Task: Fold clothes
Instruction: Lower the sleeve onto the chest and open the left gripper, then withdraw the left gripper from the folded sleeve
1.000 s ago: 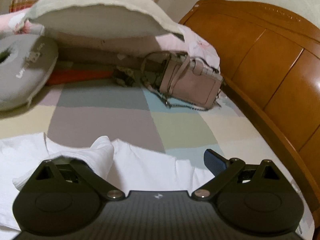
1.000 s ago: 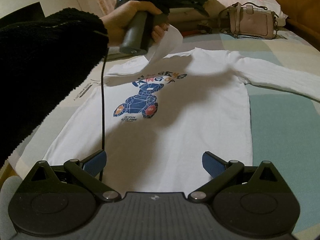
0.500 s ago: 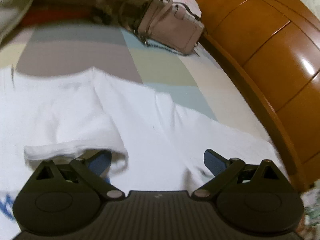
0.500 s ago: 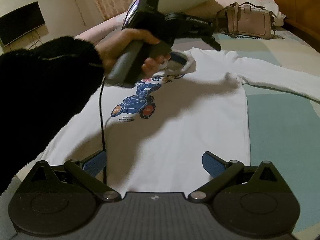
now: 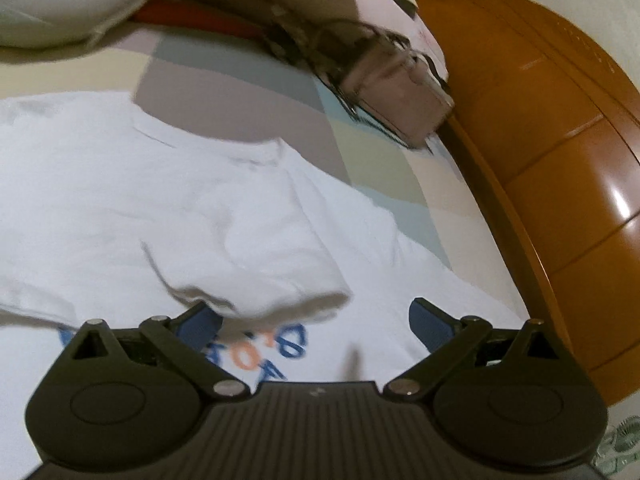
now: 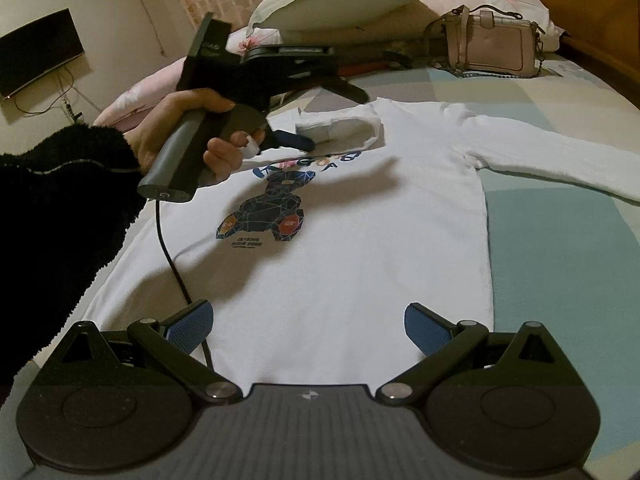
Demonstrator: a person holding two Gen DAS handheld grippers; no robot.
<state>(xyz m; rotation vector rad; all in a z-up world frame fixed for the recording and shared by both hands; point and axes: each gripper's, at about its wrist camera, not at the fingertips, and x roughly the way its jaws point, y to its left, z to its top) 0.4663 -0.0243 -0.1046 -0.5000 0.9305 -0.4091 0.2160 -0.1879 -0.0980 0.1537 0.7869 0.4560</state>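
Note:
A white long-sleeve shirt with a blue bear print lies face up on the bed. Its left sleeve cuff is folded in over the chest lettering. My left gripper is open; its lower finger sits at the cuff's opening and its upper finger is above it. In the left wrist view the cuff drapes over the left finger of that gripper. The other sleeve lies stretched out to the right. My right gripper hovers open over the shirt's hem, holding nothing.
A pink handbag and a pillow sit at the head of the bed. The wooden headboard runs along the right. A black cable trails across the shirt from the left gripper. A sleeve and hand hold that gripper.
The left gripper has swung the raised sleeve cuff inward and down onto the chest print. The right gripper has stayed over the hem.

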